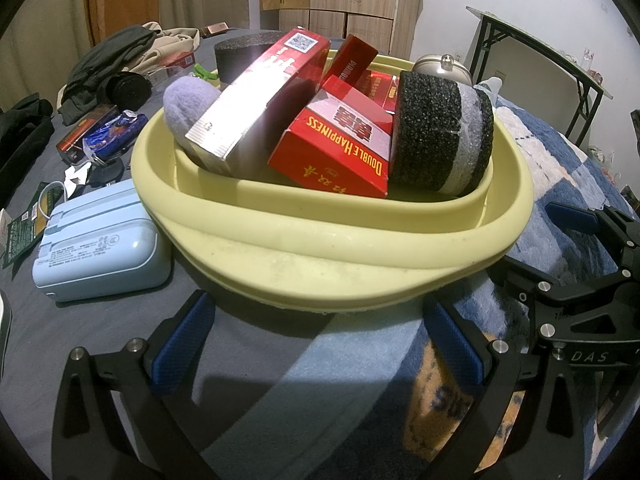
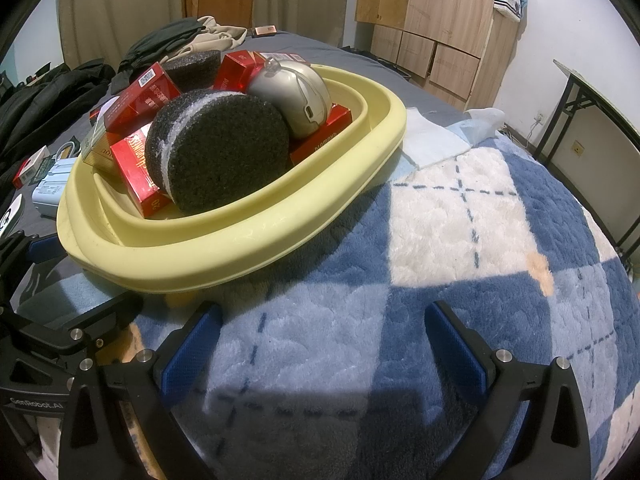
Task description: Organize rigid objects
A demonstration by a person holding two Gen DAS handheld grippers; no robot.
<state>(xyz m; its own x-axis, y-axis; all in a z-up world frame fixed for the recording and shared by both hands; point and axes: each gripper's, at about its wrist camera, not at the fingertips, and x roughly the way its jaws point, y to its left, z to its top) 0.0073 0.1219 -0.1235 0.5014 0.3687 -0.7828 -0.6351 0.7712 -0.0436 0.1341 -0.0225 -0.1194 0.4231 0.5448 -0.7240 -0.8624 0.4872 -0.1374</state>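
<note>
Noting both tools idle: we see the left gripper [image 1: 320,344] and the right gripper [image 2: 324,348] with jaws spread wide and nothing between them.

Largest item first: the yellow basin [image 1: 320,240] sits just ahead of the left jaws, and ahead and to the left of the right jaws. It already holds the black foam disc [image 2: 224,160], several red cartons [image 1: 340,148], a silver case [image 2: 292,92] and a lilac plush item [image 1: 188,108]. We judge the sorting well advanced.

Left over, as far as we can see: a pale blue power bank [image 1: 100,240] left of the left jaws, beside the basin; farther off, a blue snack packet [image 1: 114,132] and a small red box [image 1: 84,136]. A second foam disc [image 1: 240,56] lies behind the basin.

Surface: a bed, with a blue-and-white plaid blanket [image 2: 460,220] under the right jaws and a grey sheet [image 1: 60,340] on the left. Room: wooden cabinets [image 2: 432,32] and a folding table [image 1: 540,48] beyond.
</note>
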